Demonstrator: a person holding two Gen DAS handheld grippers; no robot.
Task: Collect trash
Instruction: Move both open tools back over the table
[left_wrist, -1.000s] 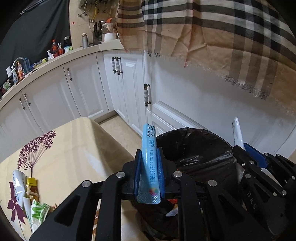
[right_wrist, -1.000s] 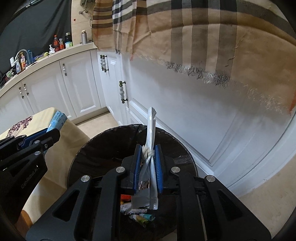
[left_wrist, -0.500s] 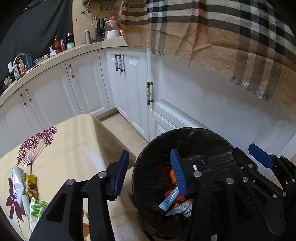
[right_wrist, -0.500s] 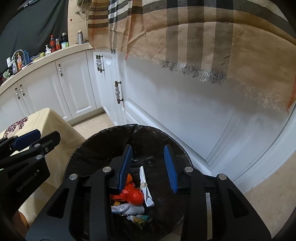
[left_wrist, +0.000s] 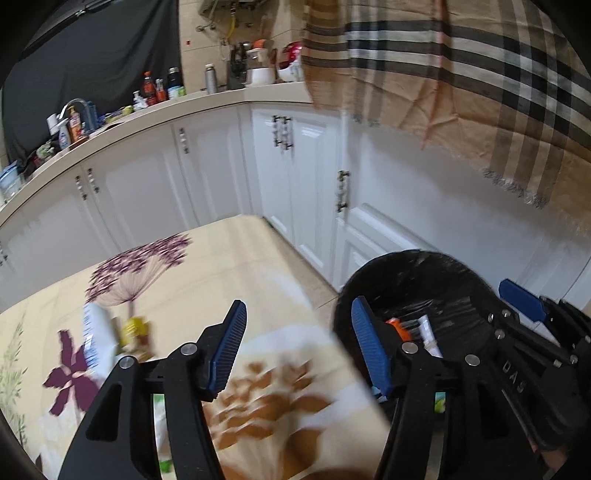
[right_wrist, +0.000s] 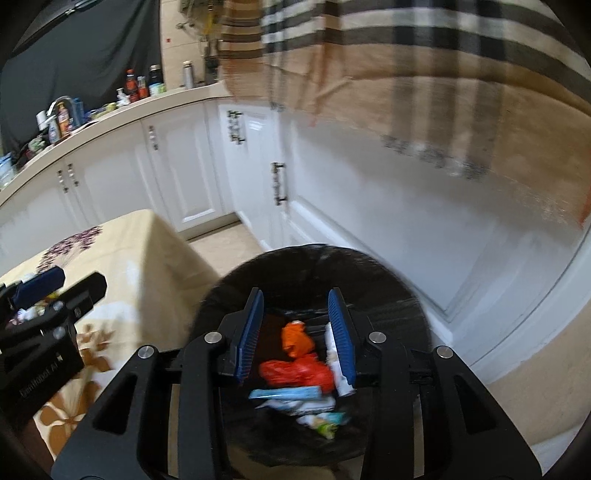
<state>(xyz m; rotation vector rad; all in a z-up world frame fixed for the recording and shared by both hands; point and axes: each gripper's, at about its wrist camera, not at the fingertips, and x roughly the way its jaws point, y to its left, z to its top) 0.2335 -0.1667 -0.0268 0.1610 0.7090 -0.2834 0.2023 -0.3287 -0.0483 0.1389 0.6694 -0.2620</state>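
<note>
Left gripper (left_wrist: 297, 345): blue-padded jaws wide apart, nothing between them. It hangs over the edge of the cream floral-print tabletop (left_wrist: 207, 280), right jaw over the rim of the round bin lined with a black plastic bag (left_wrist: 424, 266). Ahead and to its left on the tabletop: a white wrapper (left_wrist: 96, 334) touching a small yellow packet (left_wrist: 135, 328), both blurred.

Right gripper (right_wrist: 295, 332): jaws spread, empty, directly above the bin (right_wrist: 306, 262). Below it in the bin: an orange crumpled wrapper (right_wrist: 295, 338), a red plastic wrapper (right_wrist: 295, 371), a long light-blue stick pack (right_wrist: 284, 393) lying flat, a white stick wrapper (right_wrist: 338, 369) by the right jaw, more pale wrappers underneath.

Further out: white cabinet doors (right_wrist: 184, 166), a cluttered counter (left_wrist: 110, 114) above them, and a beige plaid cloth (left_wrist: 461, 92) hanging over the cabinets beyond the bin.
</note>
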